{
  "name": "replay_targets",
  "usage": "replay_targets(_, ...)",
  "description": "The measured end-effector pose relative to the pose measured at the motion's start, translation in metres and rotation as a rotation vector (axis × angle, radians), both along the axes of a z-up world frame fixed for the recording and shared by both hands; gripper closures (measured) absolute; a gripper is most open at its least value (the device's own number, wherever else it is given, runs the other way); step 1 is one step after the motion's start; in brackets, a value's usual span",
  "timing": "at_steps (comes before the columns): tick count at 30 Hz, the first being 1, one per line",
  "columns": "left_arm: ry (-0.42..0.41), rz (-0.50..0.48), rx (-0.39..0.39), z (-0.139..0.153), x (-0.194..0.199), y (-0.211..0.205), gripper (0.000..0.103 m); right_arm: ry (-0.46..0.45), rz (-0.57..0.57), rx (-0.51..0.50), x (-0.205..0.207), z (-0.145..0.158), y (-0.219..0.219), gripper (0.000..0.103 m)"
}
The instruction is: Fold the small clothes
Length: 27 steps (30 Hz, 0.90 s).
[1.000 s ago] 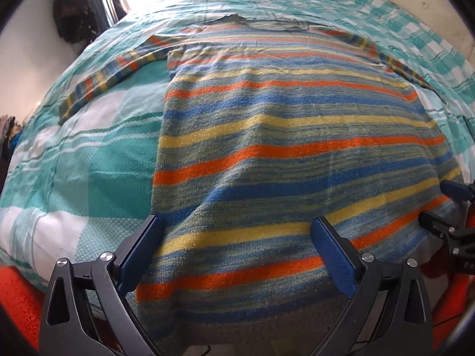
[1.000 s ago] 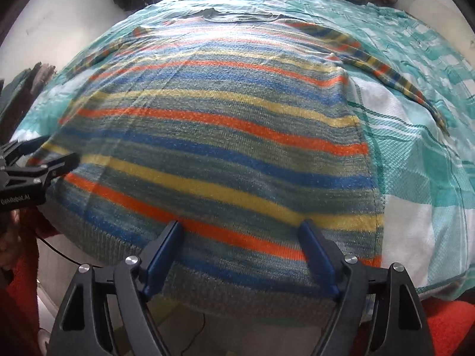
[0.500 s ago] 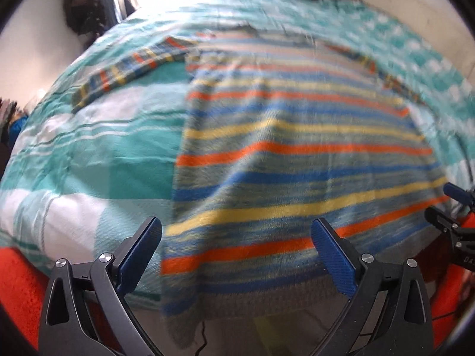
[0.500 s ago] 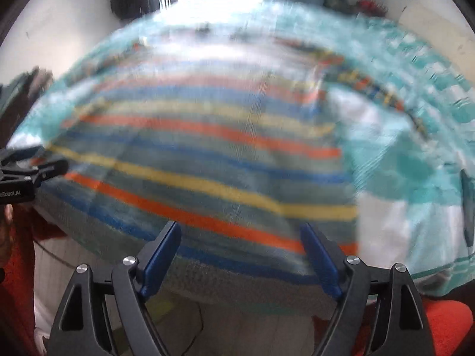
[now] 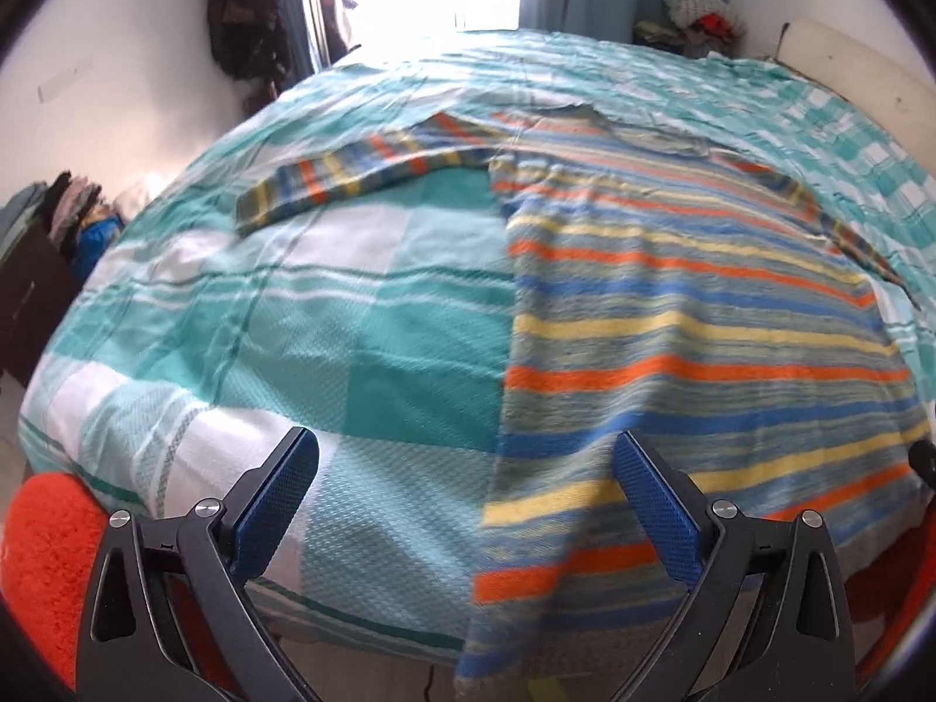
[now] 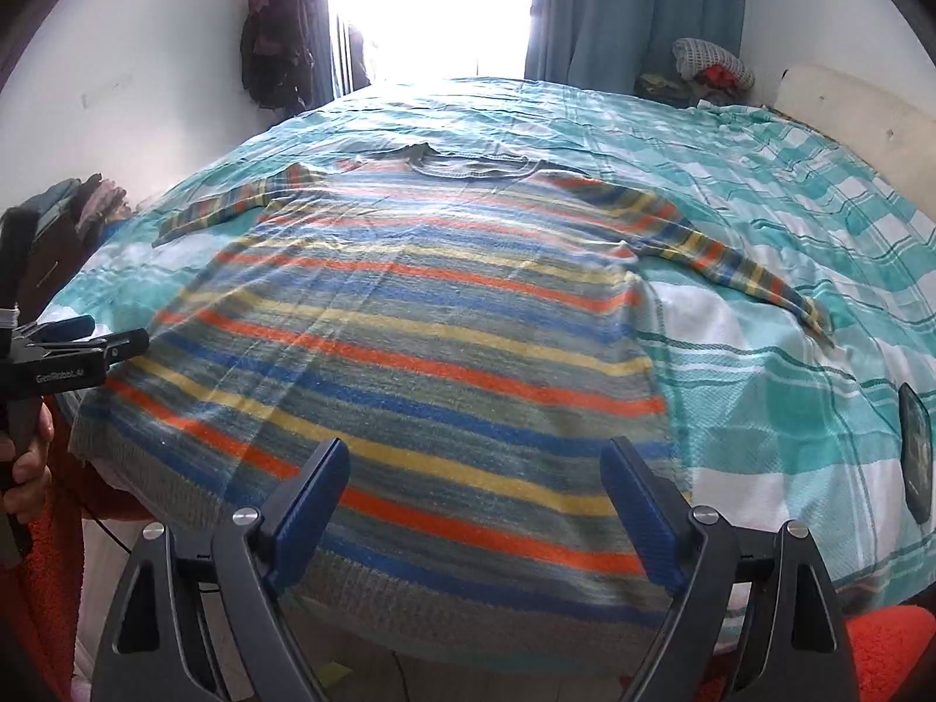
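A striped sweater [image 6: 421, 316] in orange, blue, yellow and grey lies flat, front up, on the bed, both sleeves spread out. Its grey hem [image 6: 468, 596] hangs over the bed's near edge. My right gripper [image 6: 477, 491] hovers above the hem's middle; its jaws are opening and nothing is pinched between them. My left gripper [image 5: 468, 485] is open over the sweater's [image 5: 673, 339] lower left side edge, with bedspread under its left finger. In the right wrist view the left gripper [image 6: 76, 345] shows at the far left, held in a hand [image 6: 29, 474].
A teal and white checked bedspread [image 5: 292, 316] covers the bed. A dark flat object [image 6: 915, 450] lies on it to the right. Clothes pile [image 6: 708, 67] at the far right corner, hanging clothes [image 6: 275, 52] by the bright window, another stack [image 5: 76, 216] at left.
The left gripper has slid left, so the sweater's left edge now sits between its fingers. The right gripper has risen and tilted up, showing more of the room. Both stay open.
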<state>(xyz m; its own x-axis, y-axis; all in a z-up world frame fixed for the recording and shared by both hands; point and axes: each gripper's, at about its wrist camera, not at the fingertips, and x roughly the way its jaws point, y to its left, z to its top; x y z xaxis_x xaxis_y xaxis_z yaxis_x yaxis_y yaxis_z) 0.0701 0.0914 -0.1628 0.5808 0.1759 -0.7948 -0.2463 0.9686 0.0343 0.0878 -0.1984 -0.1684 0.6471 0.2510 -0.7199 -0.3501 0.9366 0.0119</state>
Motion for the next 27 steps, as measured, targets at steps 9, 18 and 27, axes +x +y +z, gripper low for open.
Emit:
replay_targets(9,0.040,0.023,-0.053,-0.025,0.006,0.009,0.000,0.052,-0.012,-0.029,0.005,-0.019,0.005,0.016)
replay_targets(18,0.073,0.001,-0.133,-0.028,0.013,0.021,0.000,0.039,-0.041,-0.003,0.008,-0.015,0.000,0.016)
replay_targets(27,0.069,-0.010,-0.154,-0.028,0.012,0.023,0.000,0.032,-0.037,0.018,0.007,-0.013,-0.001,0.016)
